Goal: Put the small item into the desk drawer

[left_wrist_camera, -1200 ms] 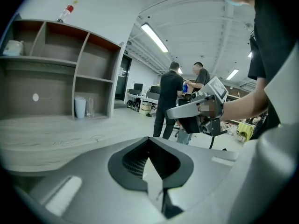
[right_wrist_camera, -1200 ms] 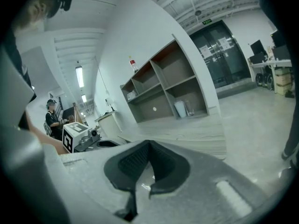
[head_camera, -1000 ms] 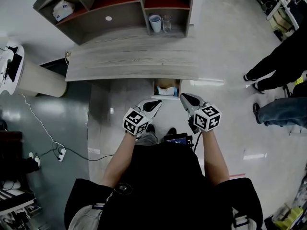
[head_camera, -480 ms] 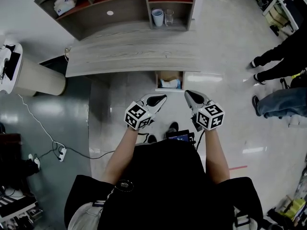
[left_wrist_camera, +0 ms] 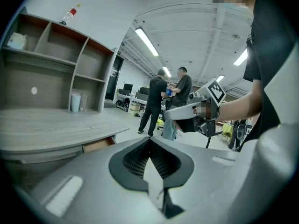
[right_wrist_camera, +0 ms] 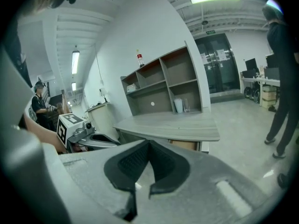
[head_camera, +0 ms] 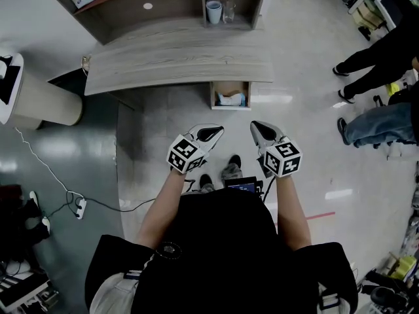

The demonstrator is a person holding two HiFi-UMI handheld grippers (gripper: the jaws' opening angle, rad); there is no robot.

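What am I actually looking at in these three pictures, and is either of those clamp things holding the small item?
There is no robot here: a person holds a two-jaw gripper in each hand. The head view comes from a camera on the person's head, looking steeply down. In it the left gripper and right gripper point toward a grey wooden desk. The other two pictures each come from a camera riding on one gripper, looking along its jaws. In both, the jaws are together with nothing between them, so neither gripper holds anything. Under the desk's right end a drawer stands open, with a pale item lying inside; I can't tell what it is. A cup and a glass stand in a shelf compartment at the desk's back. Other people stand to the right.
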